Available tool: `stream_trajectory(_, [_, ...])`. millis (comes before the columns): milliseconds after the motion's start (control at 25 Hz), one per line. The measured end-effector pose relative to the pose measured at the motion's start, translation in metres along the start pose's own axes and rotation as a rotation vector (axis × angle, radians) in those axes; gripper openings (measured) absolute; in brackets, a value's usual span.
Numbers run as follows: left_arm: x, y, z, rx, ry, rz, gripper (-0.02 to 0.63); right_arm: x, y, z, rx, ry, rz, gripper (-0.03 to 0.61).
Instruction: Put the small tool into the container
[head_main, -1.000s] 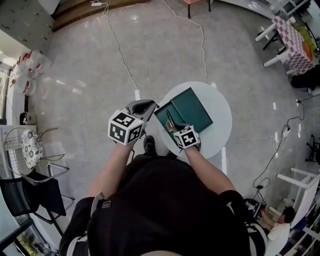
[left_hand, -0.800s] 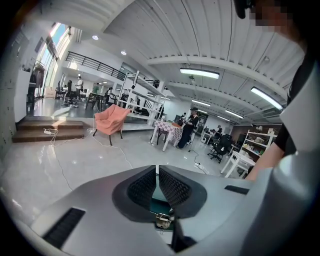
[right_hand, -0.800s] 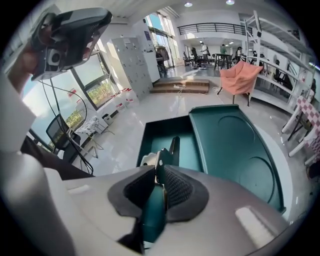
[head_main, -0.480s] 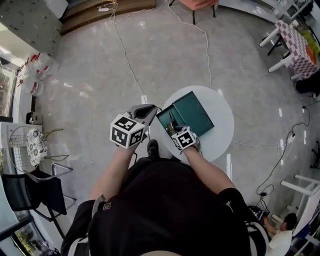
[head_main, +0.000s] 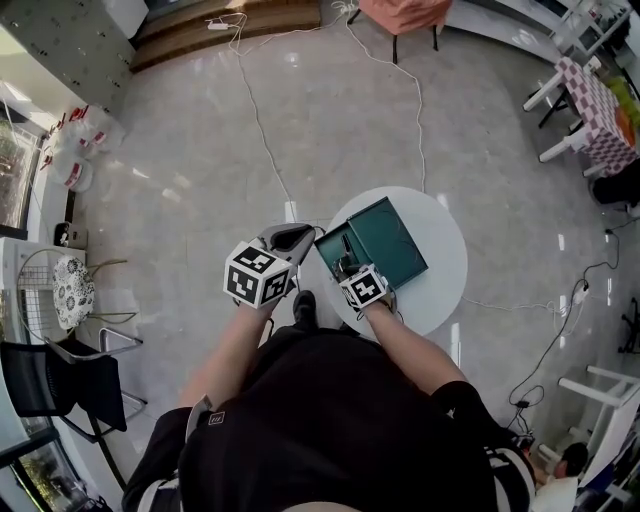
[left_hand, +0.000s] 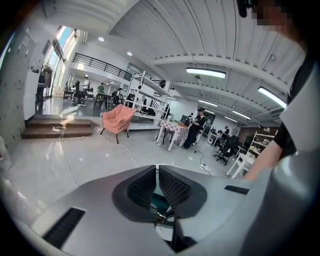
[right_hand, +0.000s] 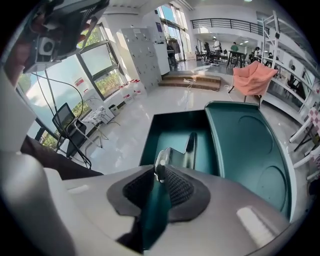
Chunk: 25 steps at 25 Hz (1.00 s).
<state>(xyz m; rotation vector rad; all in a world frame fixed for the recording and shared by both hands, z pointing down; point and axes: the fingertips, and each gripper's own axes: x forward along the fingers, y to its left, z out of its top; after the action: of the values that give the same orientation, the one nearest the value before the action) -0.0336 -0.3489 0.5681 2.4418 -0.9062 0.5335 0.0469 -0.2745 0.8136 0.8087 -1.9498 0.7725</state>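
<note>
A dark green container (head_main: 385, 238) stands open on a round white table (head_main: 445, 262), its lid (right_hand: 250, 150) folded out to the right of its deep tray (right_hand: 170, 132). My right gripper (head_main: 347, 268) is shut on the small tool (right_hand: 157, 205), a green-handled piece whose metal head (right_hand: 176, 157) juts out over the tray's near end. In the right gripper view, that gripper (right_hand: 159, 181) points into the tray. My left gripper (head_main: 298, 238) hovers off the table's left edge, beside the container's left corner, shut with nothing between its pads (left_hand: 145, 186).
Cables (head_main: 262, 120) trail over the glossy floor beyond the table. A pink chair (head_main: 405, 12) stands far ahead, a checkered table (head_main: 598, 98) at the right, a black chair (head_main: 50, 385) at the near left.
My right gripper has eased slightly back and left along the container's near end, still holding the tool. The left gripper keeps its place beside the table.
</note>
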Motion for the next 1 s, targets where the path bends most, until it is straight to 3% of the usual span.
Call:
stream_trajectory(360, [0.010,0.017,0.020,0.005,-0.042,0.023,0.025,-0.025,-0.019,0.009,0.101,-0.120,0.046,0.081])
stream_trajectory(680, [0.006,0.028,0.078,0.092,-0.124,0.052,0.025,-0.132,-0.068,0.097,0.205,-0.502,0.040,0.080])
stream_trajectory(1000, [0.000,0.028,0.105,0.138,-0.162,0.051,0.025,-0.244,-0.101,0.142,0.174,-0.756,-0.061,0.080])
